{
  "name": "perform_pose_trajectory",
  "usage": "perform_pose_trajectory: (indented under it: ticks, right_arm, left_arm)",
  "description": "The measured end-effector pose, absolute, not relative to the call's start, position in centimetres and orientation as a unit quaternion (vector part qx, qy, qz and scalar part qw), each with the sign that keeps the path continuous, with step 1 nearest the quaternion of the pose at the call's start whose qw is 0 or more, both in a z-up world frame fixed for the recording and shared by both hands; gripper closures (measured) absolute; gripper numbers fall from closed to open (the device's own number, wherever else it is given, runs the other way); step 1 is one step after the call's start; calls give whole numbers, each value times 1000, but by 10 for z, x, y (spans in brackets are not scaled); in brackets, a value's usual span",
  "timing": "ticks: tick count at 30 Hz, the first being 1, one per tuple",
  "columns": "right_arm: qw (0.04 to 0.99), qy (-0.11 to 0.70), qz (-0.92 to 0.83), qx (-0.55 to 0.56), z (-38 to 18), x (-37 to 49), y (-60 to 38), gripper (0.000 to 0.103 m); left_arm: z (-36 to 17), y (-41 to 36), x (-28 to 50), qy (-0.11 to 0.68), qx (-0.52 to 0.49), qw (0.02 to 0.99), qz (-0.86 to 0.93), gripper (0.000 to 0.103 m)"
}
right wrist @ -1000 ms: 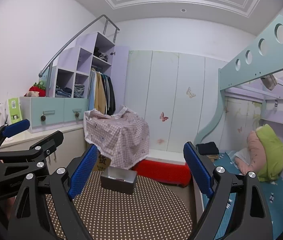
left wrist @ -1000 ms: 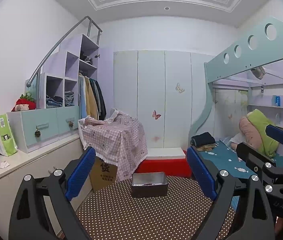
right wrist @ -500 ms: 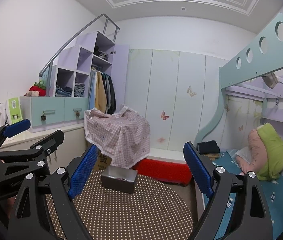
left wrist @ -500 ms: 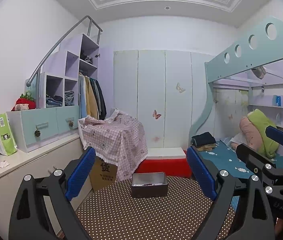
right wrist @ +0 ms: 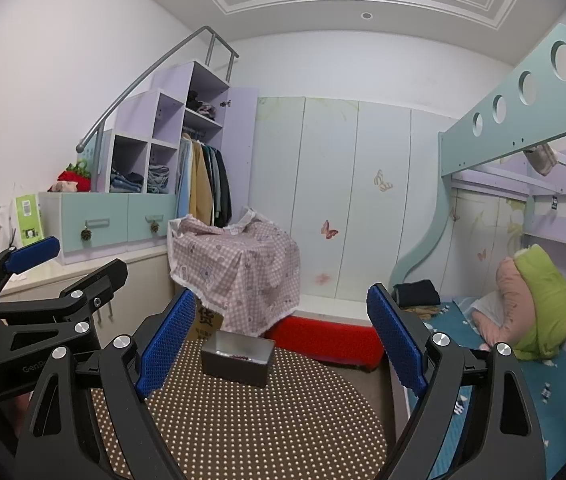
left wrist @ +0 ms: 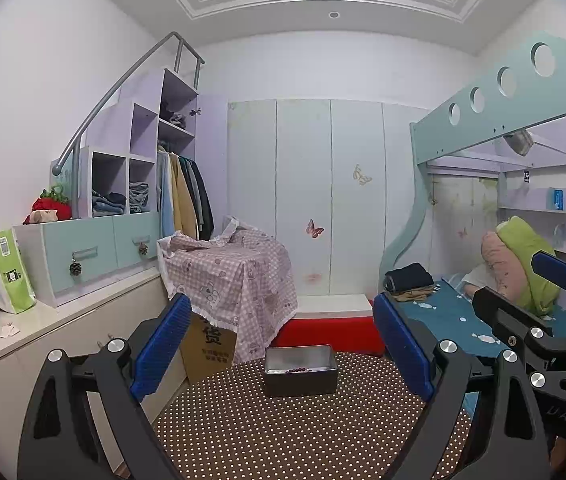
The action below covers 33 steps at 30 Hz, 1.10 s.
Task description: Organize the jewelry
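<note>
Polka-dot bench (left wrist: 283, 432) carries the grey box (left wrist: 301, 370), beads (left wrist: 297, 370) inside, ahead of my left gripper (left wrist: 279, 350) and right gripper (right wrist: 277, 344), both apart, empty. Risk: clumsy reaching could shove the box off.

Both wrist views face level across the dotted table (left wrist: 283, 432), side by side.

Brown polka-dot table (left wrist: 283, 432), grey box (left wrist: 301, 376) w/ dark-red beads (left wrist: 298, 369).

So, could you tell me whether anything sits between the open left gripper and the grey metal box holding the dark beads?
Nothing visible does: between the left gripper and the grey metal box lies only bare dotted tablecloth.
</note>
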State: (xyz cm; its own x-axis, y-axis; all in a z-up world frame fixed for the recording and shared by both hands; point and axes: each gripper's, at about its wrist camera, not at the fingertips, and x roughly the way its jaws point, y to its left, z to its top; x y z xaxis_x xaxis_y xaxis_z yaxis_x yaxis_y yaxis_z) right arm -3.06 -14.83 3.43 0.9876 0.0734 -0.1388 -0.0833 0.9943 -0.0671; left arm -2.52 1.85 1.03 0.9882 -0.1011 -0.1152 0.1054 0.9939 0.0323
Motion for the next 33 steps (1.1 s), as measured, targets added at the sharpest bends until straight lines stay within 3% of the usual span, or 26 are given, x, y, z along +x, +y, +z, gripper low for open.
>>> perform_pose_trajectory:
  ticks: [33]
  right_arm:
    - [996,68,37,-37,32,-28,-152,18]
  left_arm:
    - [9,20,-19,56,22,997,-53,14]
